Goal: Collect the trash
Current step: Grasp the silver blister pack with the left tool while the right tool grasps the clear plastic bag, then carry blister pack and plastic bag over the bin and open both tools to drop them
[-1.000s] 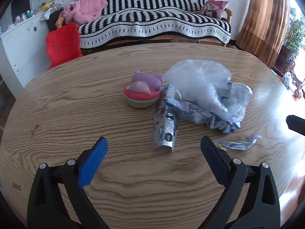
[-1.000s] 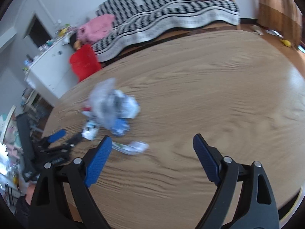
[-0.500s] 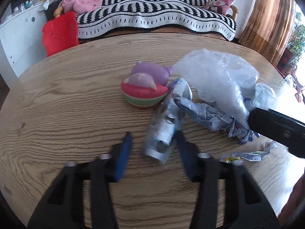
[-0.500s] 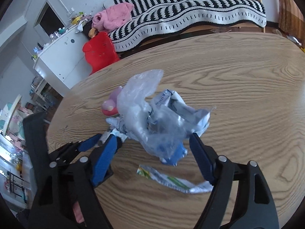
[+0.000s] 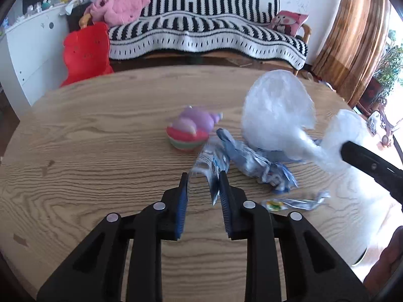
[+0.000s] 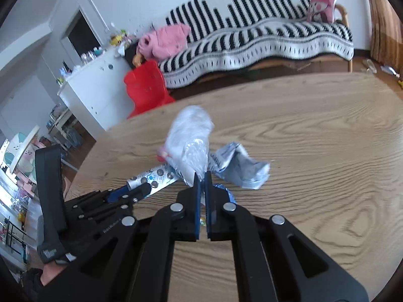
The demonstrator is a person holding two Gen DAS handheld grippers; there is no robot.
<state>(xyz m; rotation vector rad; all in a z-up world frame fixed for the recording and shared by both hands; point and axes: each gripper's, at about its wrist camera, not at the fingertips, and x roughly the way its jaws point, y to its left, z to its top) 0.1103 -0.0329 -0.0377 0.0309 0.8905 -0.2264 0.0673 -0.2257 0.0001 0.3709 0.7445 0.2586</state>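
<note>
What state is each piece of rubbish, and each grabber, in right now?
Left gripper: jaws just closed, shut on the pill sheet.
Right gripper: jaws just closed, shut on the clear plastic bag.
Blue wrapper: crumpled, on the table.
Small sachet: flat on table.
Toy: untouched.

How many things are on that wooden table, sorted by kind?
Clear plastic bag: 1
Silver dotted wrapper: 1
Crumpled blue-and-white wrapper: 1
Small flat wrapper with a yellow-green print: 1
Purple and red toy: 1
Total: 5
</note>
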